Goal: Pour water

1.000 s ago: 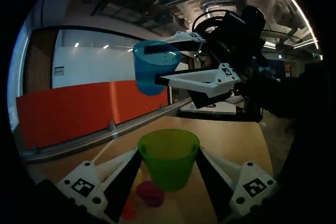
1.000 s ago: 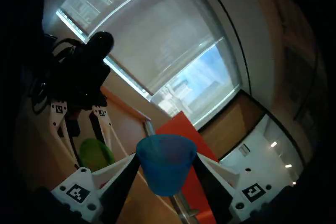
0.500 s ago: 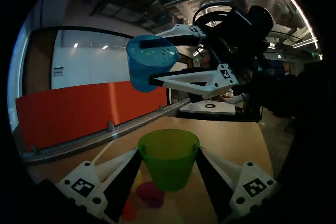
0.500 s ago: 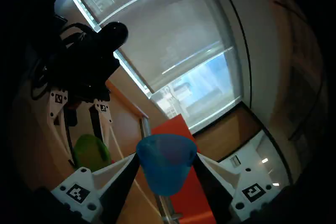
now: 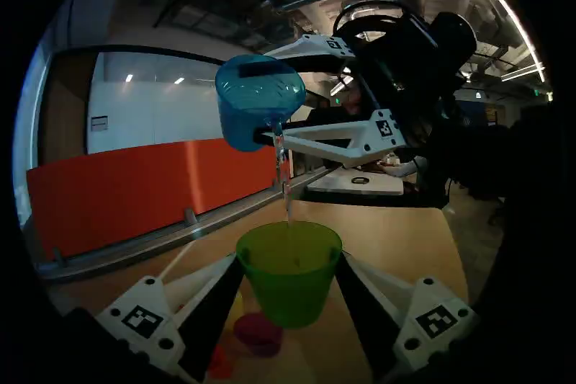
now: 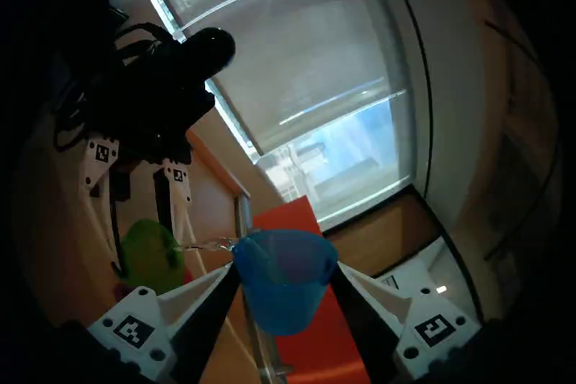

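In the left gripper view my left gripper (image 5: 290,290) is shut on an upright green cup (image 5: 289,271) held above the wooden table (image 5: 403,236). Higher up, the right gripper (image 5: 288,103) grips a tilted blue cup (image 5: 255,99), and a thin stream of water (image 5: 284,182) falls from its rim into the green cup. In the right gripper view my right gripper (image 6: 284,297) is shut on the blue cup (image 6: 284,279). Water (image 6: 205,245) leaves its rim toward the green cup (image 6: 150,254), which the left gripper (image 6: 140,204) holds farther off.
A pink cup (image 5: 255,330) and a red object (image 5: 219,362) lie on the table below the green cup. An orange wall panel (image 5: 144,186) and a metal rail (image 5: 194,222) run along the table's far edge. A large window (image 6: 309,88) is behind.
The blue cup has tilted further and water has begun streaming from its rim into the green cup. The green cup has stayed in place.
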